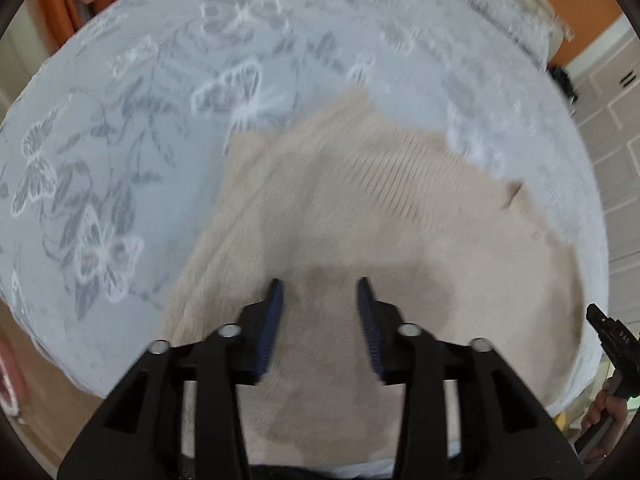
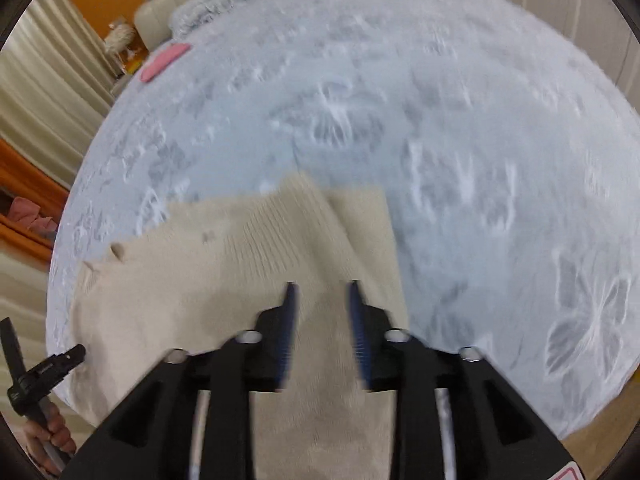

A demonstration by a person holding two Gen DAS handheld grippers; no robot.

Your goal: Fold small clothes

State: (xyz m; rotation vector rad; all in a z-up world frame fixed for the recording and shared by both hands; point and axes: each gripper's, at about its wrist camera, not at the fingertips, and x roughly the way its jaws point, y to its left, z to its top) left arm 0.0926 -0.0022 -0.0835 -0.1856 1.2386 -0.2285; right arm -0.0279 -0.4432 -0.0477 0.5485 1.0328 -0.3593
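A beige knitted garment (image 1: 360, 208) lies flat on the pale blue bedspread (image 1: 120, 128). My left gripper (image 1: 320, 286) hangs above its near part, jaws apart, nothing between the blue pads. In the right wrist view the same beige garment (image 2: 240, 264) fills the lower left, with a folded edge running up its right side. My right gripper (image 2: 320, 286) hovers over that edge, open and holding nothing. The other gripper and a hand show at each view's side, at the right gripper (image 1: 612, 344) and the left gripper (image 2: 44, 372).
The bedspread (image 2: 480, 160) carries a grey and white butterfly pattern. A pink item (image 2: 164, 62) lies at its far edge near a cream headboard (image 2: 168, 4). Orange walls, curtains and white cupboard doors (image 1: 612, 112) surround the bed.
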